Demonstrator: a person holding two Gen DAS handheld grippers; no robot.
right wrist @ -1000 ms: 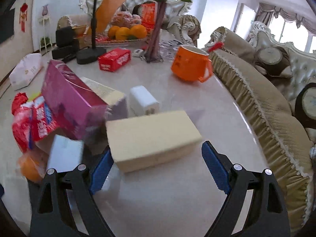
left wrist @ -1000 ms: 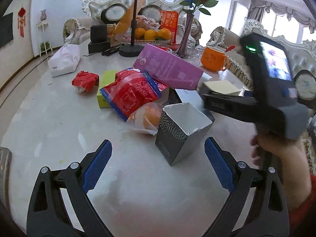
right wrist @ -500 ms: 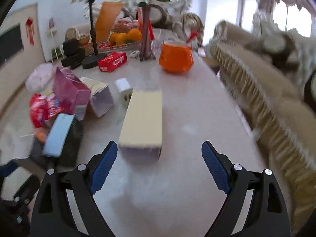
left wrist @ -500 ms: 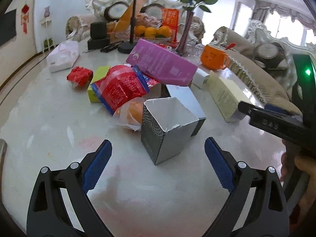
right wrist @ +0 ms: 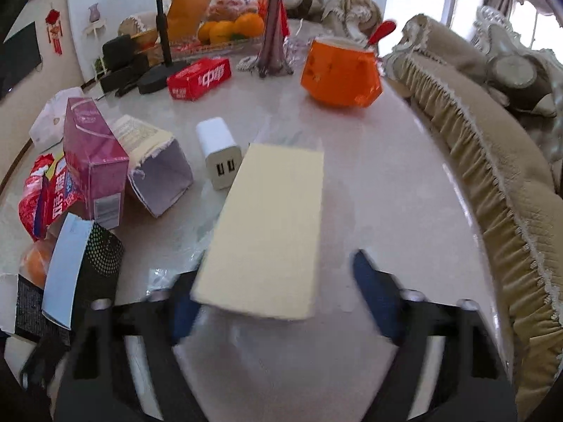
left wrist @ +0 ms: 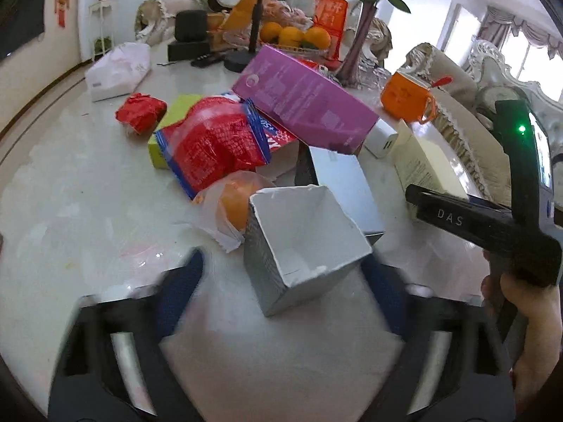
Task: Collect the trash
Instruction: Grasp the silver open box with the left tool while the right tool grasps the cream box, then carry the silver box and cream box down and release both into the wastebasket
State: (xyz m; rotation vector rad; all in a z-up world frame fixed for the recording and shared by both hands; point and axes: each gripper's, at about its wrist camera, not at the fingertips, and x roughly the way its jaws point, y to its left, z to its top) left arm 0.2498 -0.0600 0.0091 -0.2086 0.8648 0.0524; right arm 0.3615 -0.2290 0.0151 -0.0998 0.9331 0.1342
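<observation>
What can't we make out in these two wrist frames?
- Left wrist: left tool fingers are motion-blurred; contact with the open grey box is unclear.
- Right wrist: right tool fingers are smeared; the cream box covers the left pad, so grip is unclear.
- Left wrist: the right tool's body hides the cream box's near end.
- Right wrist: the orange in a bag is mostly hidden behind the dotted black box.

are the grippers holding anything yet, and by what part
Nothing is gripped yet. The left gripper has just been closing around the open grey box, the right gripper around the near end of the cream box.
</observation>
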